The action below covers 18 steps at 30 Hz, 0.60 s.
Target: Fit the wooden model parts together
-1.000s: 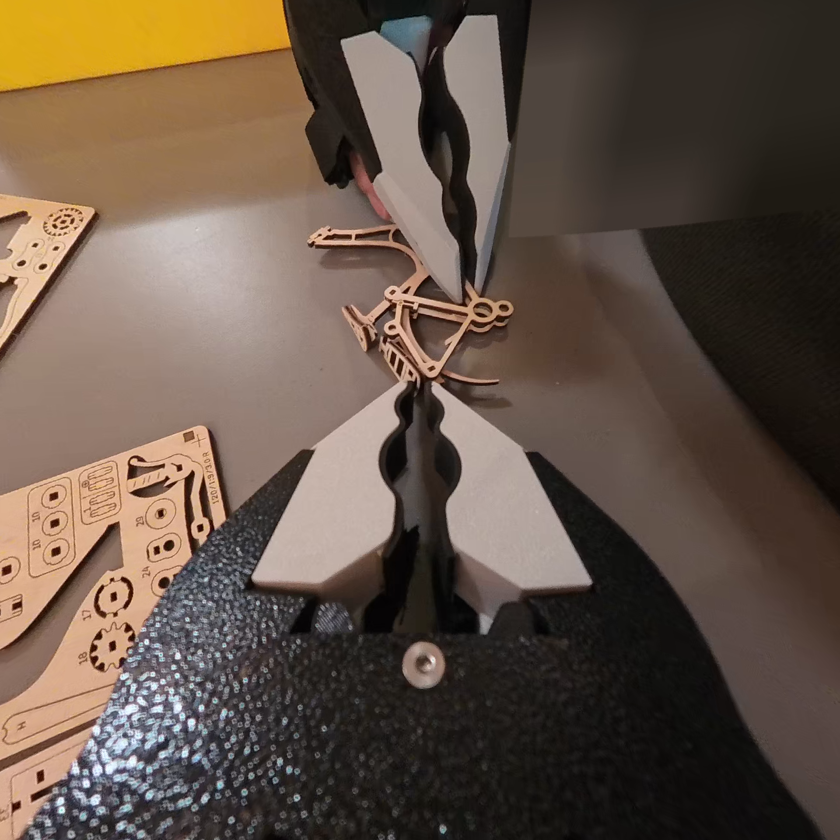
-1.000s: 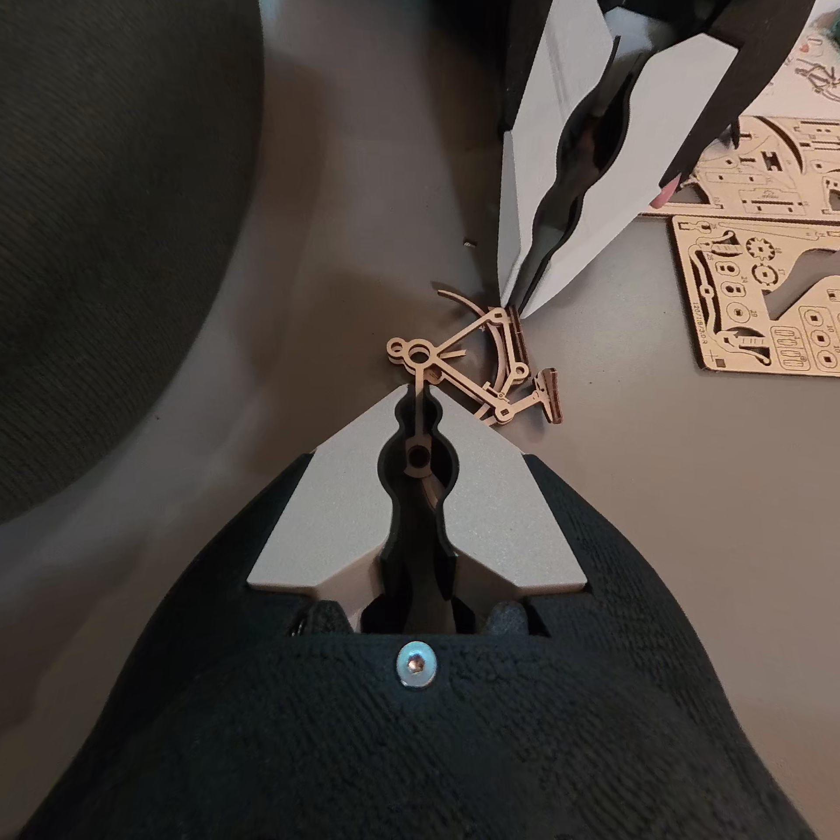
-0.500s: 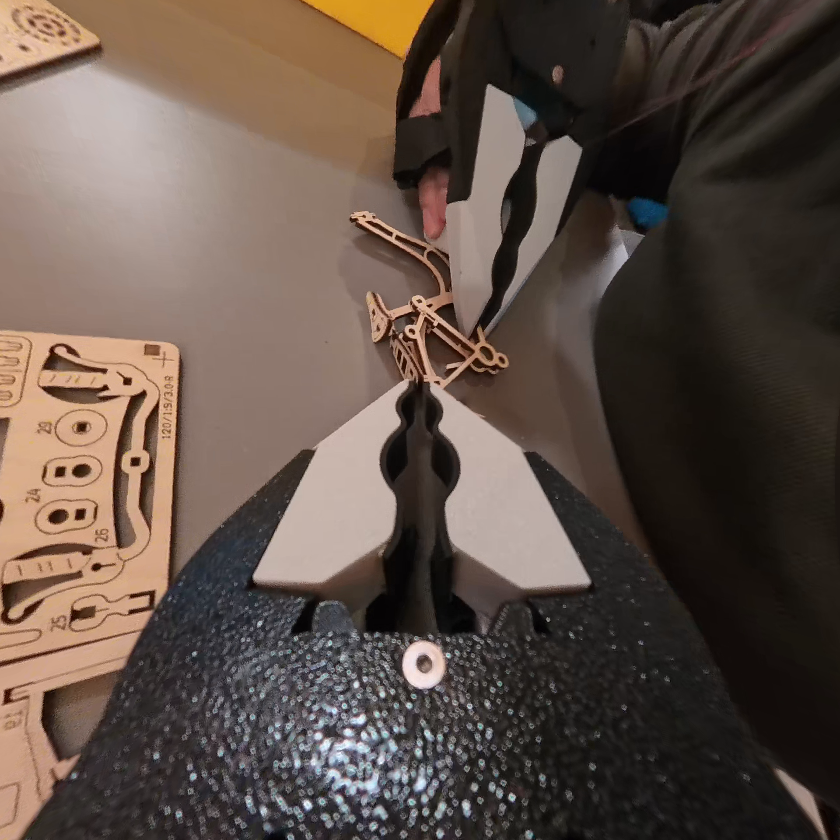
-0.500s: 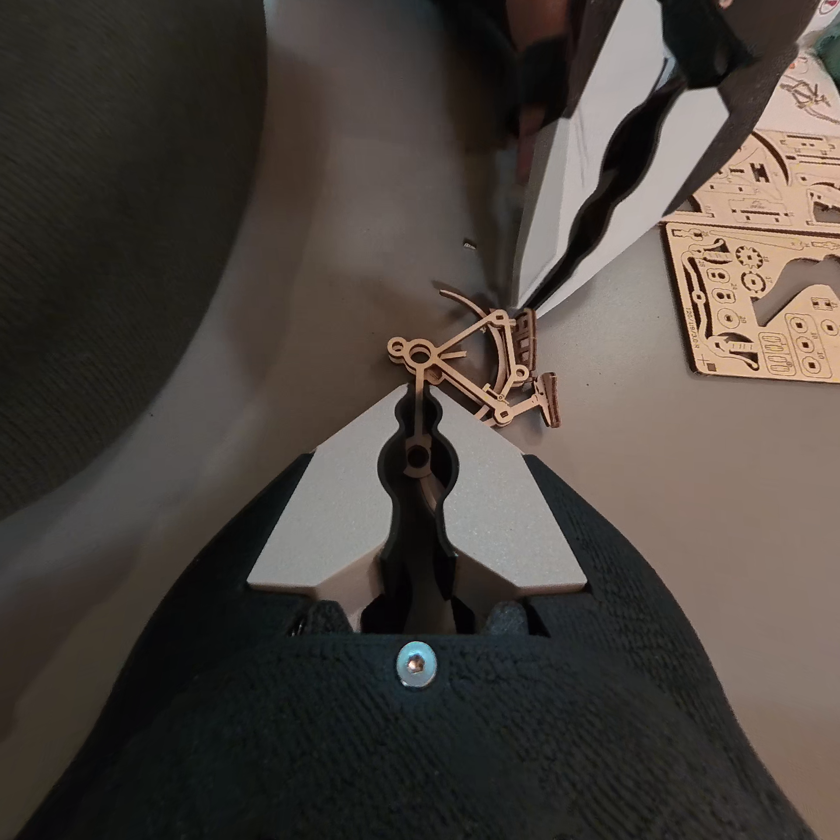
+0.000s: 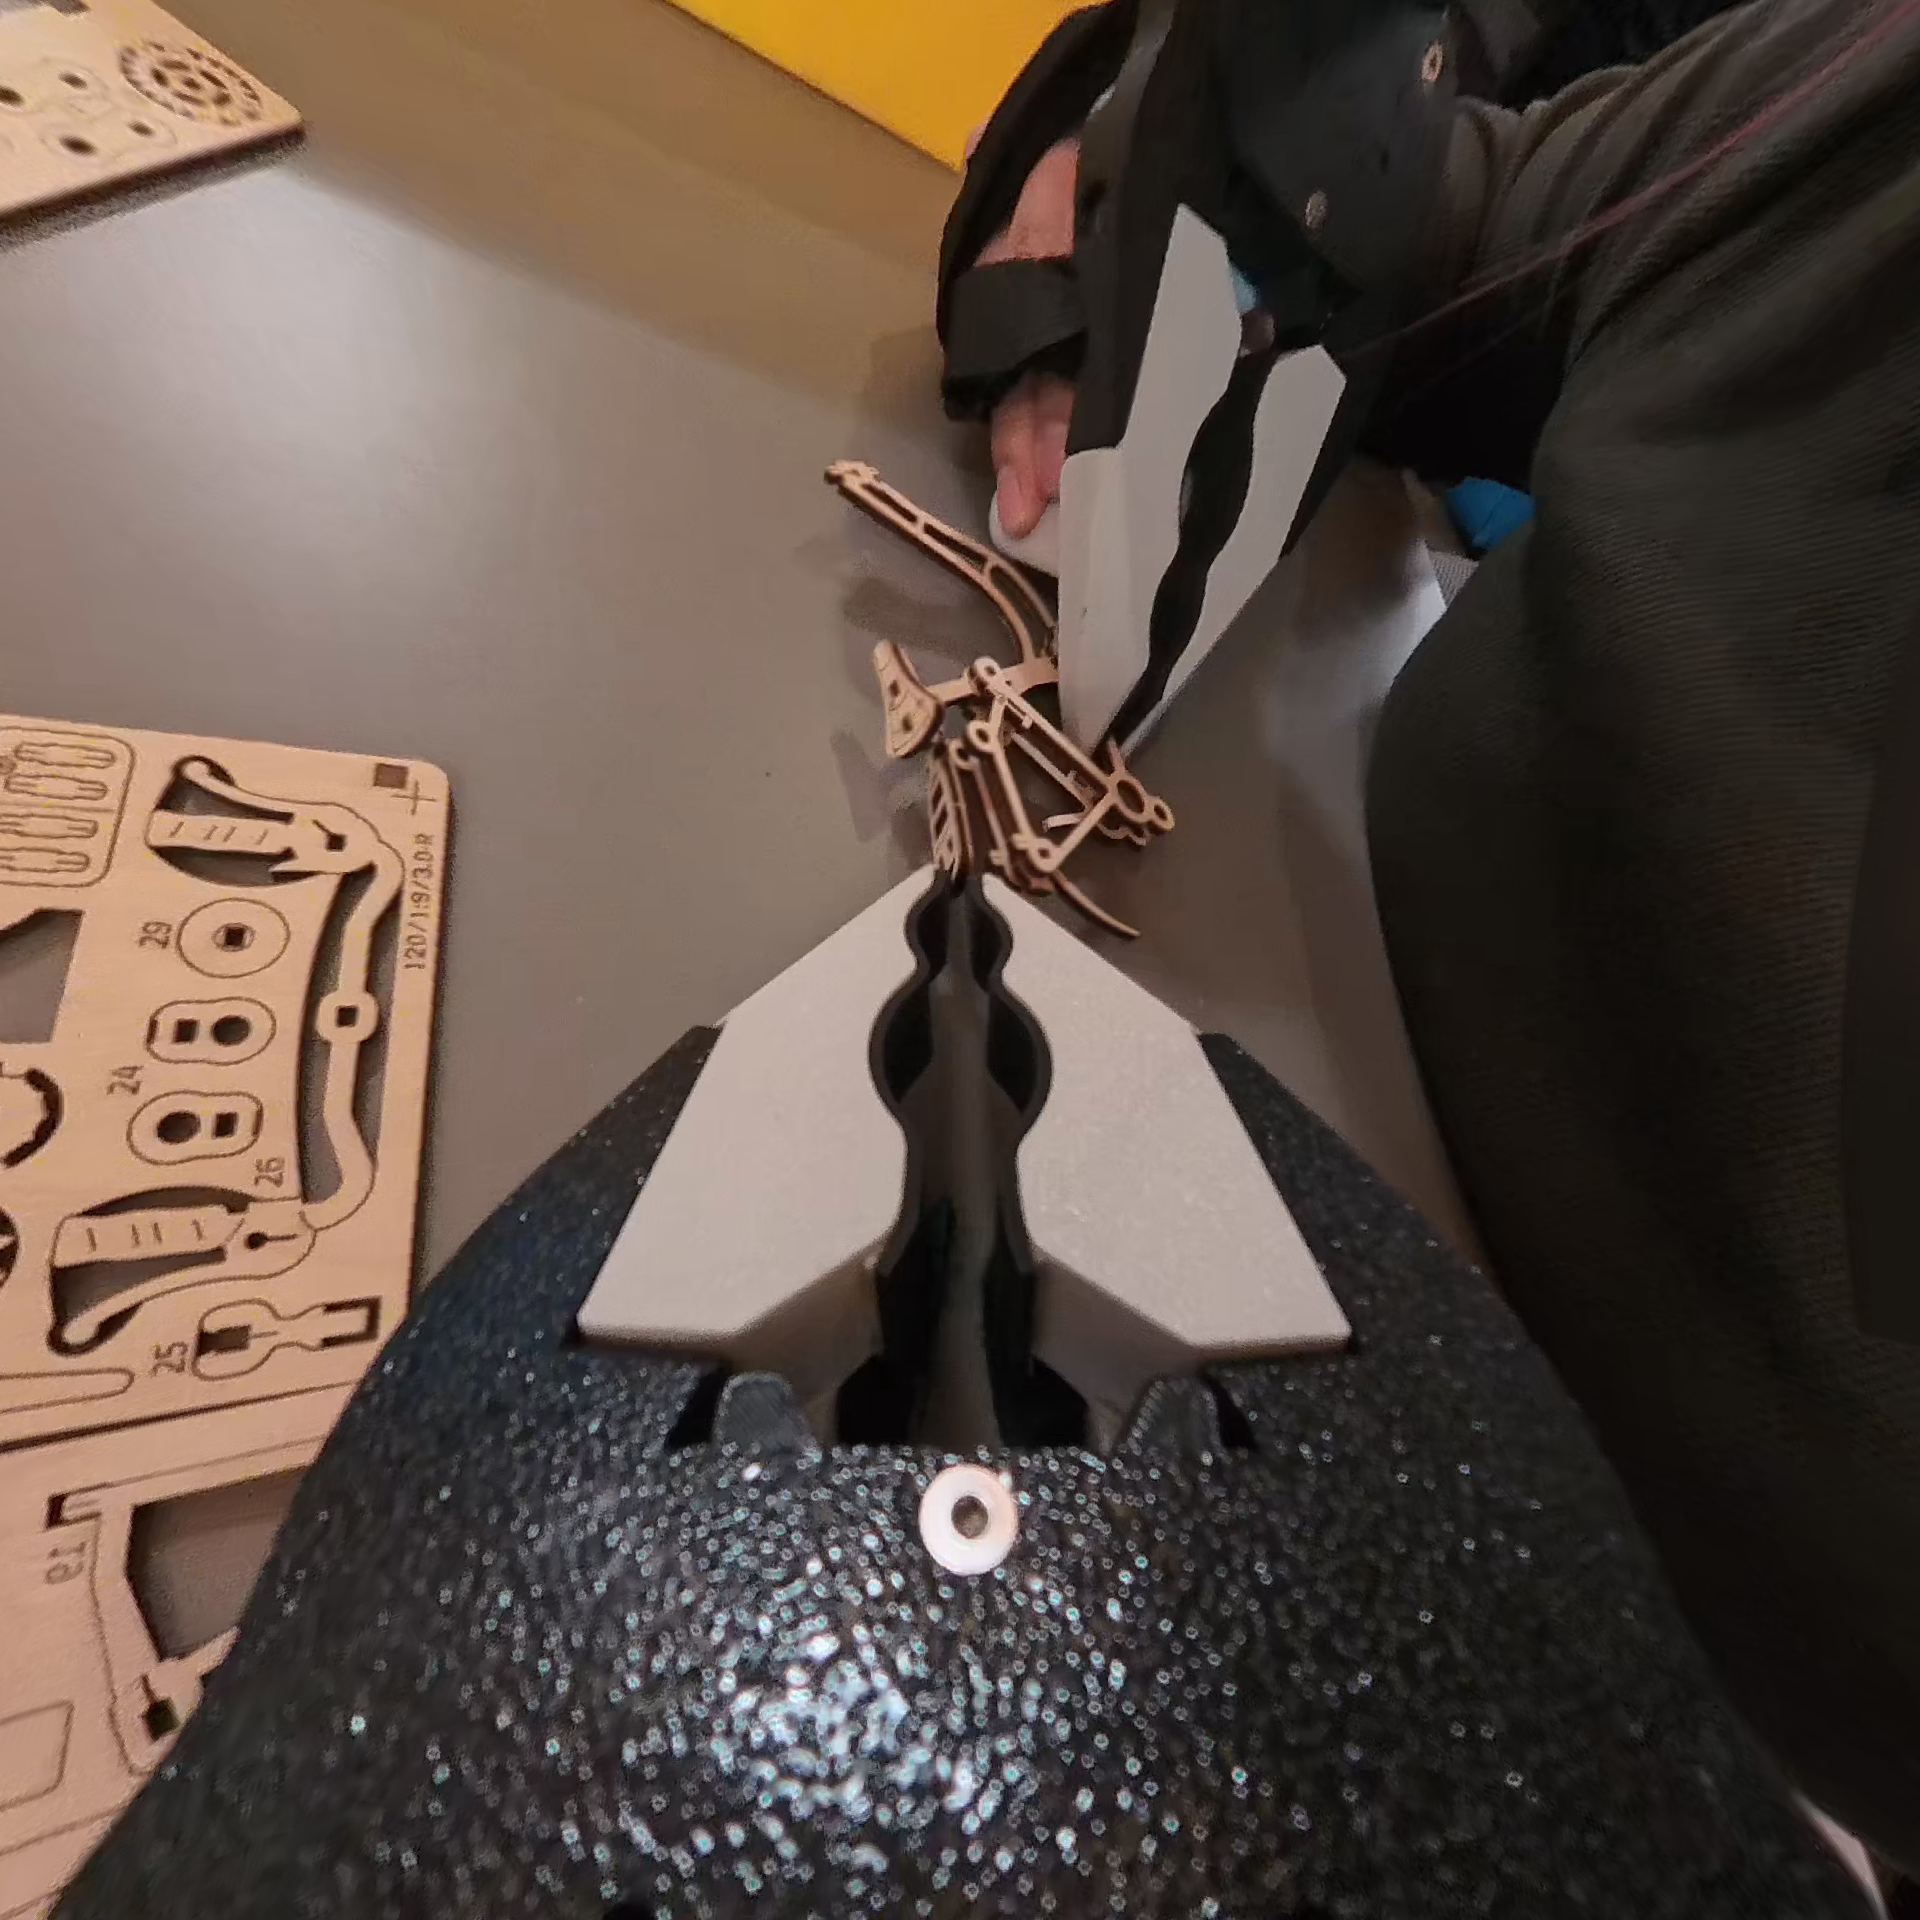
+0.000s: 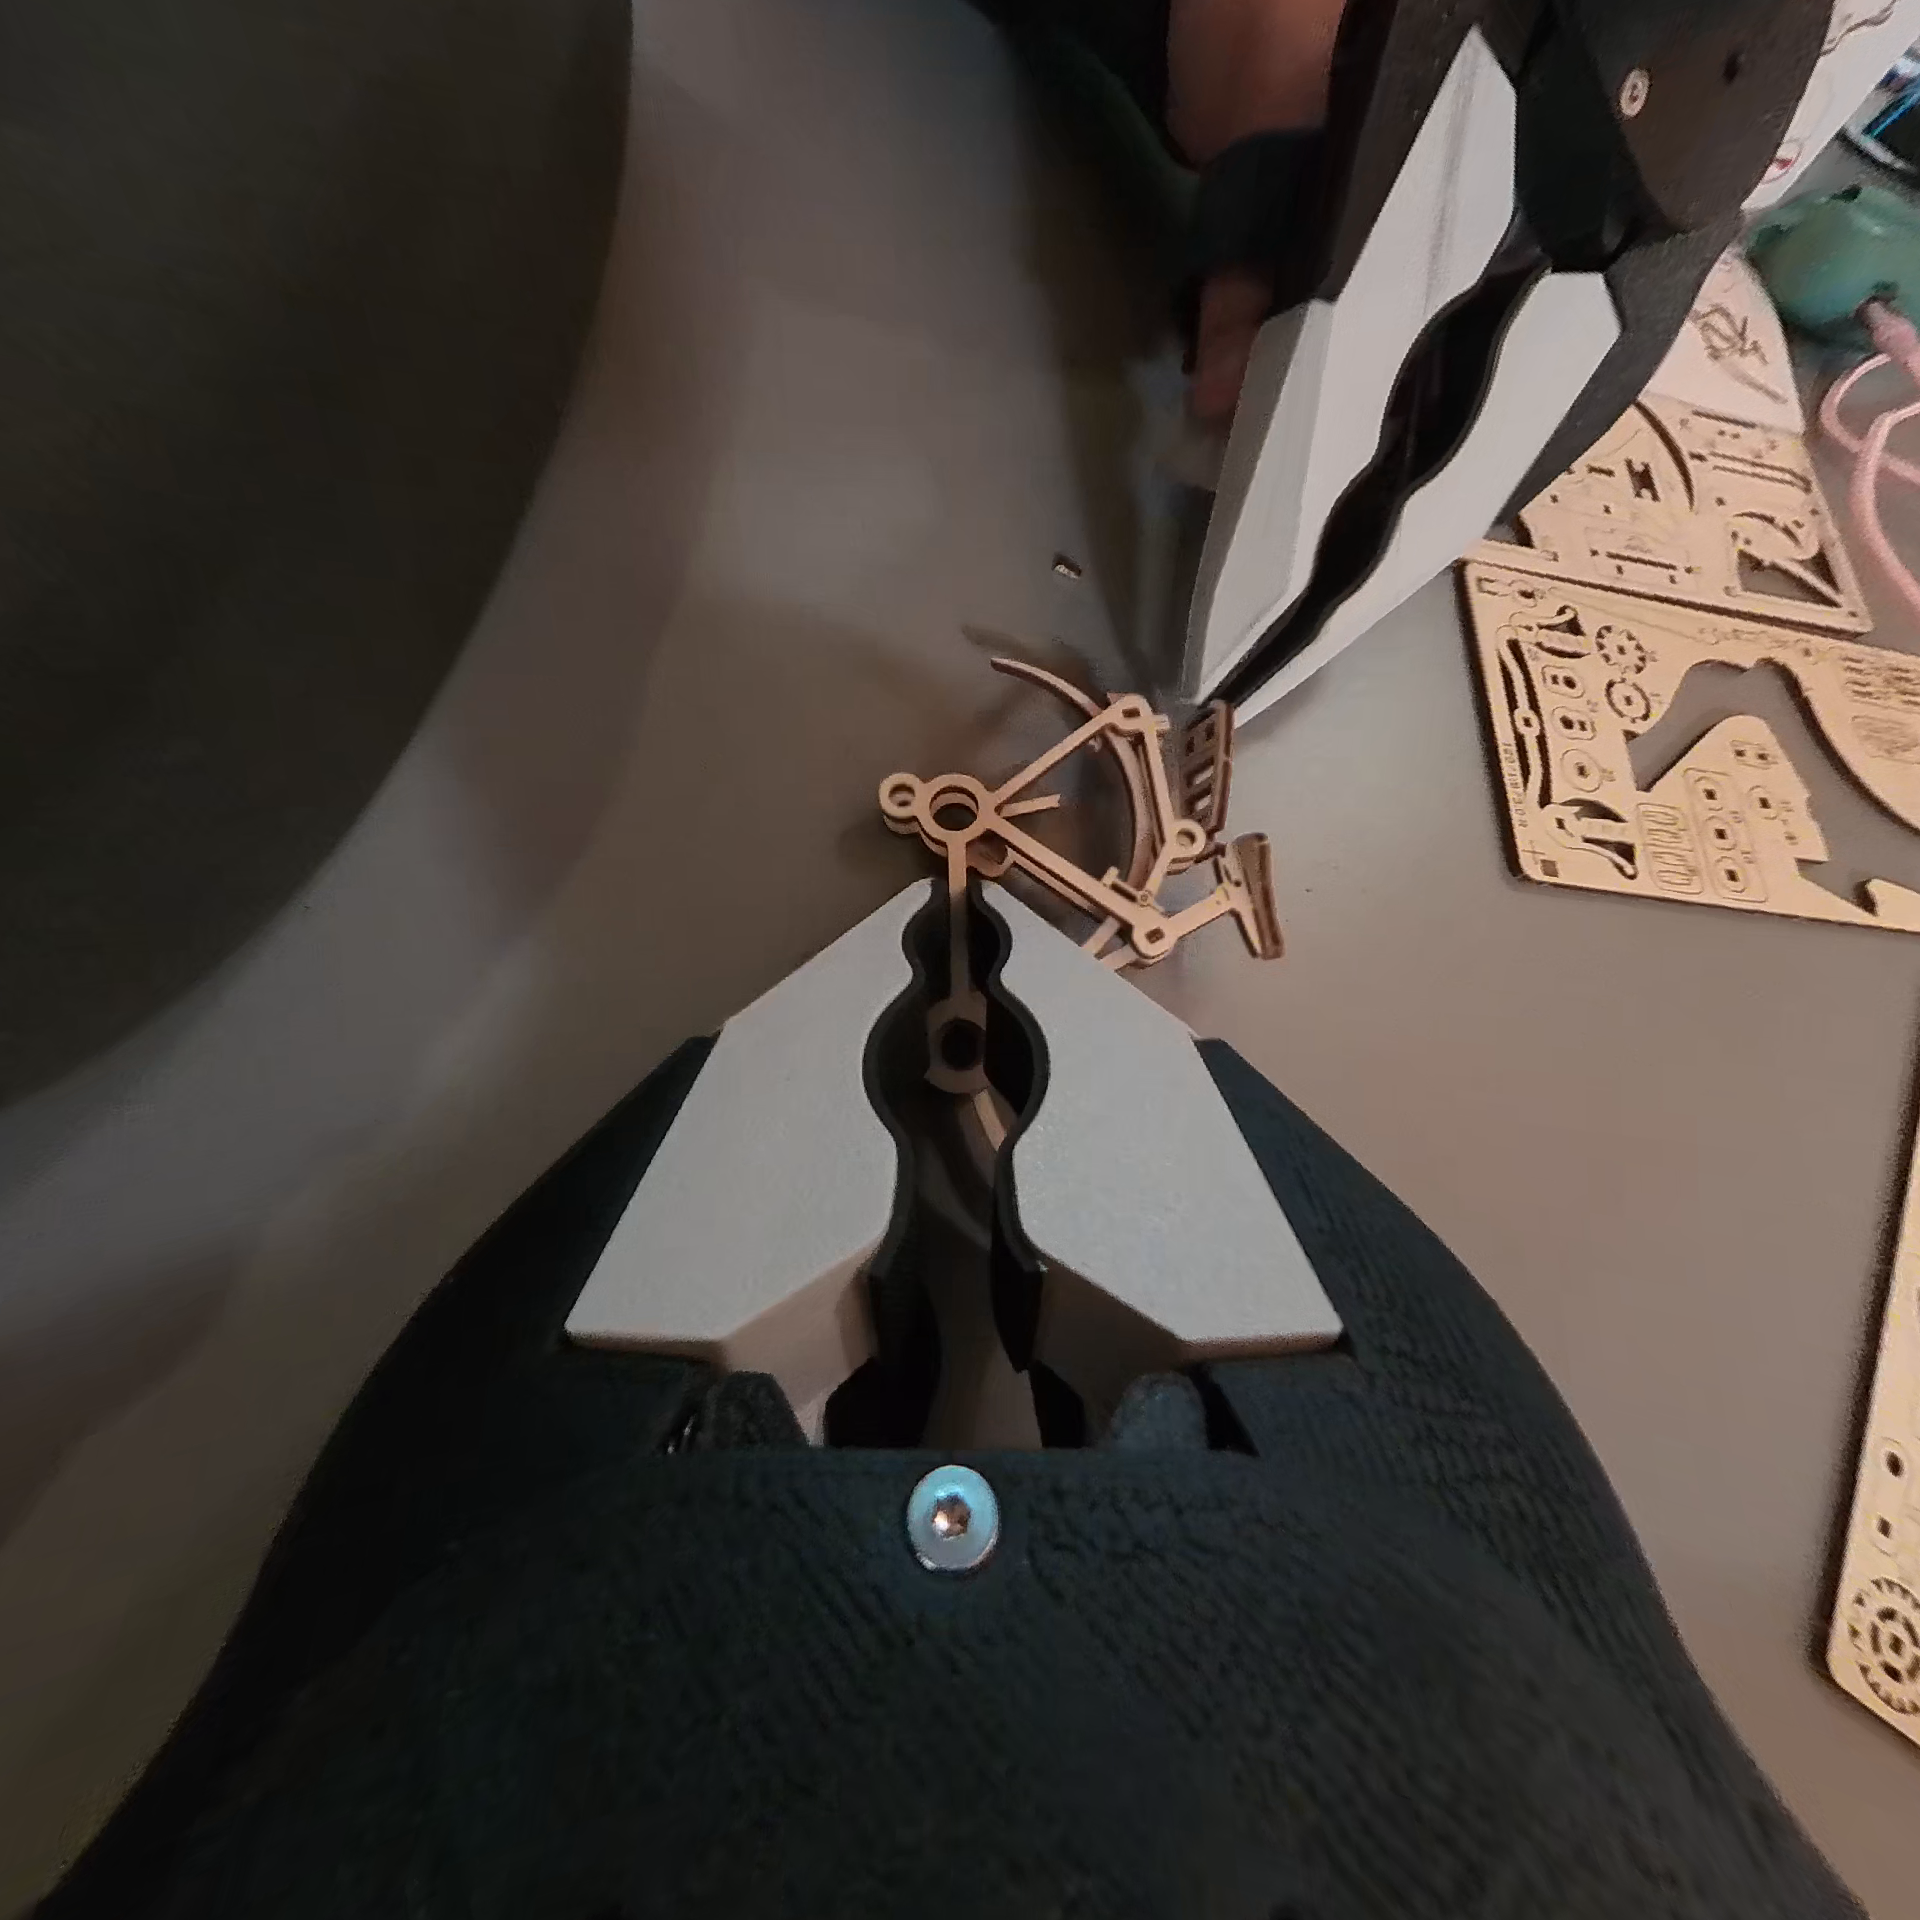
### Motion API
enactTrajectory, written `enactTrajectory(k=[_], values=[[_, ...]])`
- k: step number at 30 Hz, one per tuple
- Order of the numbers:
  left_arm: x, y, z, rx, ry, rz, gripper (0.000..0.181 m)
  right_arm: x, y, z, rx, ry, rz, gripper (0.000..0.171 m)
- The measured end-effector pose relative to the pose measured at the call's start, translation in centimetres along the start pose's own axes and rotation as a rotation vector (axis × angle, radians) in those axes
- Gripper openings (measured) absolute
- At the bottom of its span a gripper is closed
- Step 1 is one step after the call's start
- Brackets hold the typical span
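A thin wooden model frame with a round hub, struts and curved arcs is held just above the grey table. My right gripper is shut on one strut of it, which runs back between the jaws. My left gripper is shut on a small slatted wooden piece and holds it against the frame's edge. In the right wrist view the left gripper comes down from the upper right with the slatted piece at its tip. The right gripper shows at the frame's far side.
Laser-cut wooden part sheets lie left of my left gripper, another at the far left; they show at the right in the right wrist view. A person's dark clothing fills the right side. A teal object and pink cable lie beyond. Across from one pair of fingers to the other is roughly 6 cm.
My left gripper has swung and tilted around the frame, keeping the slatted piece at the frame's edge; the piece now stands more upright. The right gripper has held the frame almost still.
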<state>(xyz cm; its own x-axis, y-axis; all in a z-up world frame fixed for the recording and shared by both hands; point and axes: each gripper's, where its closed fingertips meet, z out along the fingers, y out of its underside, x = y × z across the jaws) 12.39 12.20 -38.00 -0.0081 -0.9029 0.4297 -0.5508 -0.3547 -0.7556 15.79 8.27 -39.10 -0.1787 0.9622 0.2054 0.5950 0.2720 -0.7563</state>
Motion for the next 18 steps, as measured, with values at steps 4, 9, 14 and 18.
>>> enactTrajectory(k=[4, 9, 14, 18], values=[[-0.3, -1.1, -1.0, 0.097, 0.025, -0.064, 0.0, 1.0, 0.6, -0.6, -0.005, 0.065, -0.018, 0.001], [-0.8, -2.1, -2.0, 0.187, 0.026, -0.112, 0.0, 2.7, 0.0, -1.7, 0.073, 0.16, -0.004, 0.001], [-1.0, -1.9, -1.8, 0.169, 0.013, -0.109, 0.0, 4.5, -3.4, -5.1, 0.379, 0.217, 0.124, 0.0], [-1.0, -2.0, -1.9, 0.178, 0.016, -0.117, 0.0, 5.1, -6.3, -8.2, 0.633, 0.22, 0.2, 0.0]])
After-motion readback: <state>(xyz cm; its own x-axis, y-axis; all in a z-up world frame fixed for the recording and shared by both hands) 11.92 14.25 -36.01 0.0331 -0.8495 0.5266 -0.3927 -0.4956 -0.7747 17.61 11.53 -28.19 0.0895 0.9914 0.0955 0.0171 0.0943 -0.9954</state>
